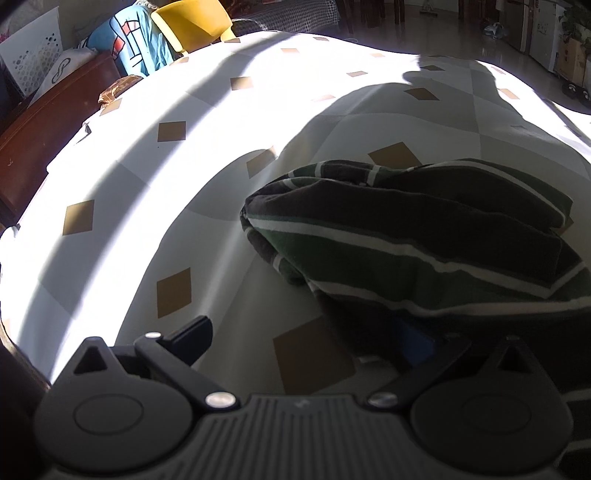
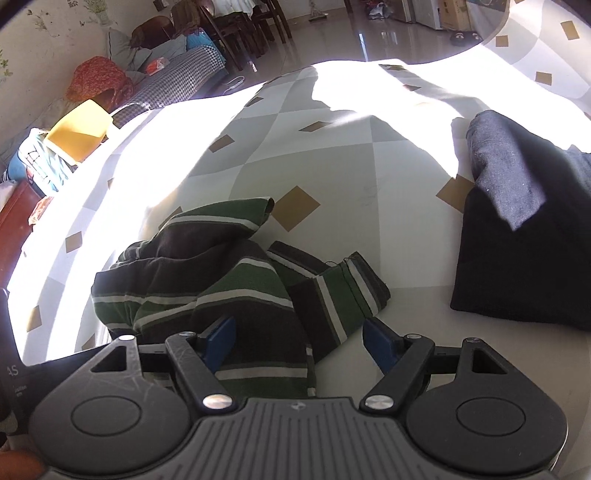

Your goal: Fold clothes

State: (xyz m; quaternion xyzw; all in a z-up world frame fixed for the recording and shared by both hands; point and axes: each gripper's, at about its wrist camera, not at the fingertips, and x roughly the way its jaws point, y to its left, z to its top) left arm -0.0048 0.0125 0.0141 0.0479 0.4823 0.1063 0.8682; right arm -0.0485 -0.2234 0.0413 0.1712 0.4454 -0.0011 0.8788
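Note:
A green, dark grey and white striped garment lies crumpled on the tablecloth. My left gripper is open at its near left edge. The left finger is bare, while the cloth drapes over the right one, leaving only a bit of blue pad showing. In the right wrist view the same striped garment spreads in loose folds. My right gripper stands open over its near end, with cloth between the two blue pads.
A folded dark navy garment rests on the table to the right. A yellow chair with a blue cloth stands past the far left table edge, beside a brown wooden piece. Sunlit tablecloth stretches beyond the clothes.

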